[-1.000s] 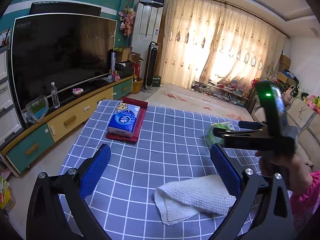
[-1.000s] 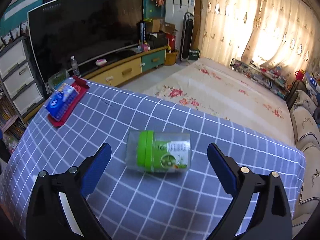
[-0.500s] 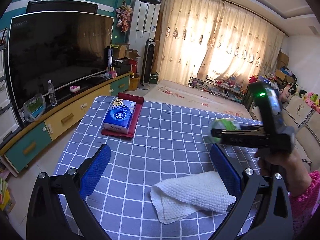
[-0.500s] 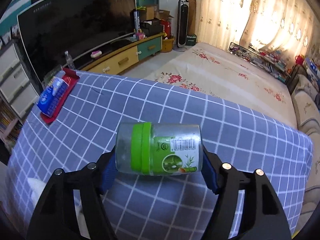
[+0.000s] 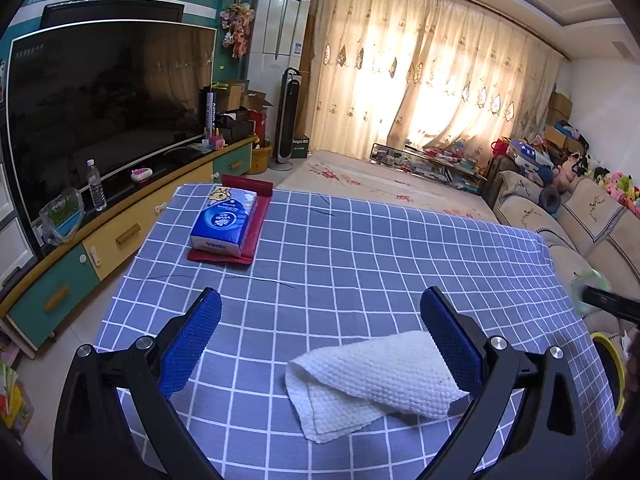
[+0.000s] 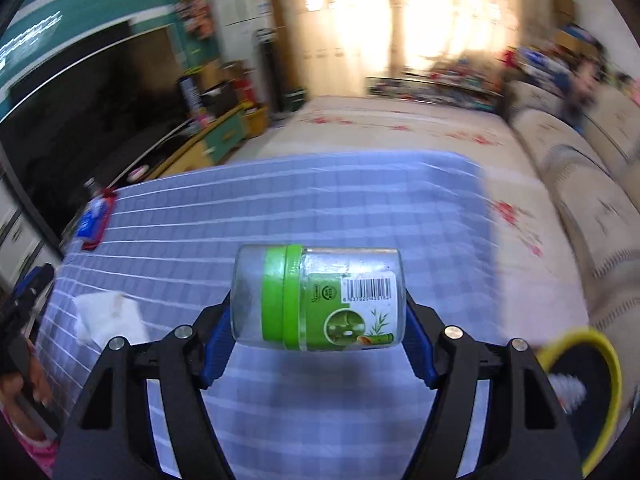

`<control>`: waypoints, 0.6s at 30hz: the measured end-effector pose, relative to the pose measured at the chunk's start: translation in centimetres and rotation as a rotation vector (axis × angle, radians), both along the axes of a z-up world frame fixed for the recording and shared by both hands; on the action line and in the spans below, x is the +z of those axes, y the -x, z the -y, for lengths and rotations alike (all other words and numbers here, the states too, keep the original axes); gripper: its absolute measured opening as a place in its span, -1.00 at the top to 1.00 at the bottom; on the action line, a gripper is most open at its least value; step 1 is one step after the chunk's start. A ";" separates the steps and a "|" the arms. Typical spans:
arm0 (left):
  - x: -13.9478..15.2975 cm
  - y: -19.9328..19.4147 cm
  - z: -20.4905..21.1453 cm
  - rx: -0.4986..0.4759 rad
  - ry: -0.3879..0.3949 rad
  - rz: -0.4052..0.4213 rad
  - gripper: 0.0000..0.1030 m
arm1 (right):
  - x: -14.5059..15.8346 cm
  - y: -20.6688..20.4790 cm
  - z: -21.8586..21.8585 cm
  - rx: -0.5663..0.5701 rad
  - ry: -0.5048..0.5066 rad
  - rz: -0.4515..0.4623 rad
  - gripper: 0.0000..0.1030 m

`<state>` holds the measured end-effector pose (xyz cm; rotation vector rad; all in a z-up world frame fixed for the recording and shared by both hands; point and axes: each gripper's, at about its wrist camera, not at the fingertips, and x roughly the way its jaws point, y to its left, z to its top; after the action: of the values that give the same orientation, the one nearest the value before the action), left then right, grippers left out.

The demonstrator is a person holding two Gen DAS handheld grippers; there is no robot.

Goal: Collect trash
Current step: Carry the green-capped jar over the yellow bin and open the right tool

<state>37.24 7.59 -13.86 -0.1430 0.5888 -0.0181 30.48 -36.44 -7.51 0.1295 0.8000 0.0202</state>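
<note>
Left gripper [image 5: 320, 322], left wrist view: blue-padded jaws spread wide apart, nothing between the pads, hovering over the checked tablecloth [image 5: 360, 248]. White paper towel [image 5: 376, 384] lies crumpled and folded on the cloth just ahead of the gripper, closer to the right-hand finger, partly hidden behind it, not gripped. Farther back on the left side of the table, a blue tissue pack [image 5: 224, 222] sits on top of a red flat wrapper [image 5: 250, 224]. At the right frame edge, blurred: tip of the right gripper [image 5: 608, 304] with a pale green smear at it, likely the jar, cannot tell more. Below that a yellow-rimmed bin [image 5: 610, 376] beside the table edge. TV [image 5: 104, 108] on a low cabinet at left, curtains behind, sofa at right.

Right wrist view, background motion-blurred: right gripper [image 6: 318, 326] clamped on a clear plastic jar [image 6: 320, 298] with a green lid band; jaws closed in on it within the last second and pads press both ends. Jar lies sideways across the fingers, barcode label up, lifted clear above the tablecloth [image 6: 280, 208]. Yellow-rimmed bin [image 6: 600, 360] at lower right, off the table edge, something whitish inside, too blurred to name. Paper towel [image 6: 108, 314] on the cloth at left; a hand [image 6: 28, 380] in a pink sleeve at the left edge.
</note>
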 end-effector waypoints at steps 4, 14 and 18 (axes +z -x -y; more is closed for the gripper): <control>0.0 0.1 0.4 -0.011 -0.013 0.000 -0.90 | -1.6 4.2 6.2 -0.175 0.025 -0.025 -0.31; 0.2 0.7 2.0 -0.051 -0.046 0.012 -0.90 | -7.4 9.1 18.1 -0.486 0.037 -0.153 -0.31; 0.1 0.7 2.6 -0.067 -0.066 0.006 -0.90 | -9.0 9.6 20.0 -0.540 0.008 -0.184 -0.31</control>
<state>36.57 4.94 -13.77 -0.0596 0.5879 -0.0639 20.88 -56.44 -16.55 0.3403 0.9272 -0.5110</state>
